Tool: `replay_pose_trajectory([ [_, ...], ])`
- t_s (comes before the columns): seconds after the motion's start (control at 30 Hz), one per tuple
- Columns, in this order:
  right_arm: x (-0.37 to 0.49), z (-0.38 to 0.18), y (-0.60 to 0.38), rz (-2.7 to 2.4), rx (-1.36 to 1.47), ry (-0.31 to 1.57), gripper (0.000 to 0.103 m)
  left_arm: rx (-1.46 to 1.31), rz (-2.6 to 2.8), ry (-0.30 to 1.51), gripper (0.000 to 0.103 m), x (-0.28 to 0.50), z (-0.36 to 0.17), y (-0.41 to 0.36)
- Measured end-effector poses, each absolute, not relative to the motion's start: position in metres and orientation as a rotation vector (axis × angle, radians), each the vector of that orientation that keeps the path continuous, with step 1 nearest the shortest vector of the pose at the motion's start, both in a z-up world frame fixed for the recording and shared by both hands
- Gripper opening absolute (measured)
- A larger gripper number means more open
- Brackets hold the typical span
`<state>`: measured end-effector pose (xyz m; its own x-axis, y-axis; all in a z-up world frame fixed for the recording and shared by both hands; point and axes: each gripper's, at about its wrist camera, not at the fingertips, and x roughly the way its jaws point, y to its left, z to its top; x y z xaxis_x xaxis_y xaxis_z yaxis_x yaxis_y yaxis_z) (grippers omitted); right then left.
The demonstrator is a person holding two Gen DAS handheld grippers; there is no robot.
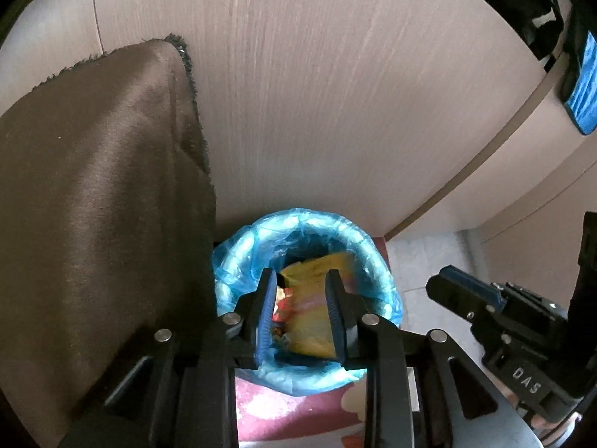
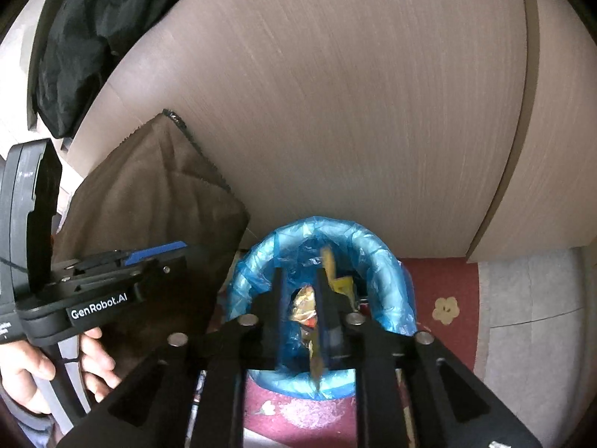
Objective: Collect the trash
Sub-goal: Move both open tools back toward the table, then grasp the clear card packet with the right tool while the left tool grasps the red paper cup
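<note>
Left wrist view, nearest first: the left hand-held gripper hangs over a bin lined with a blue bag, its 2 blue-padded fingers spread apart. A yellow wrapper shows in the gap between them, down inside the bin among other coloured trash, and neither pad touches it. To the right, the right hand-held gripper reaches in from the side.

Right wrist view gives the same bin from the other side. The right hand-held gripper is also over the opening with its fingers parted. A thin yellowish strip, blurred, lies along the inner face of the right finger; whether it touches the pad cannot be told. Below it, foil and yellow trash sit in the bag. At left a hand grips the handle of the left hand-held gripper.

The bin stands on a red mat with a pale flower pattern, next to grey floor. Just left of the bin a brown cloth hangs down. Behind everything rises a pale wood-grain panel, and dark clothing hangs at the upper left of the right view.
</note>
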<state>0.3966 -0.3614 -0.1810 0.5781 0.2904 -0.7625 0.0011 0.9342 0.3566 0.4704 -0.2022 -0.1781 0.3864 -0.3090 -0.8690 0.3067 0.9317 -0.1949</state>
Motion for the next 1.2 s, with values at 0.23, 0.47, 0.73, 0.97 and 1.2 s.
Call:
replay_pose_trajectory([
  [0.23,0.388,-0.16,-0.353,0.166,0.293,0.929,0.019,-0.072,-0.435,1.036,0.028,0.456,-0.135,-0.178],
  [0.47,0.383,-0.091,-0.302,0.226,0.2,0.837,0.023,-0.121,-0.396,0.897,0.028,0.43,-0.072,-0.104],
  [0.73,0.402,-0.033,-0.177,0.447,0.124,0.81,0.034,-0.181,-0.125,0.789,0.03,0.408,-0.027,0.056],
  [0.97,0.445,-0.031,-0.047,0.63,0.045,0.864,0.034,-0.311,0.145,0.734,0.031,0.392,-0.021,0.22],
  [1.2,0.509,-0.059,0.065,0.763,0.07,0.952,0.034,-0.502,0.271,0.732,0.035,0.385,-0.045,0.335],
])
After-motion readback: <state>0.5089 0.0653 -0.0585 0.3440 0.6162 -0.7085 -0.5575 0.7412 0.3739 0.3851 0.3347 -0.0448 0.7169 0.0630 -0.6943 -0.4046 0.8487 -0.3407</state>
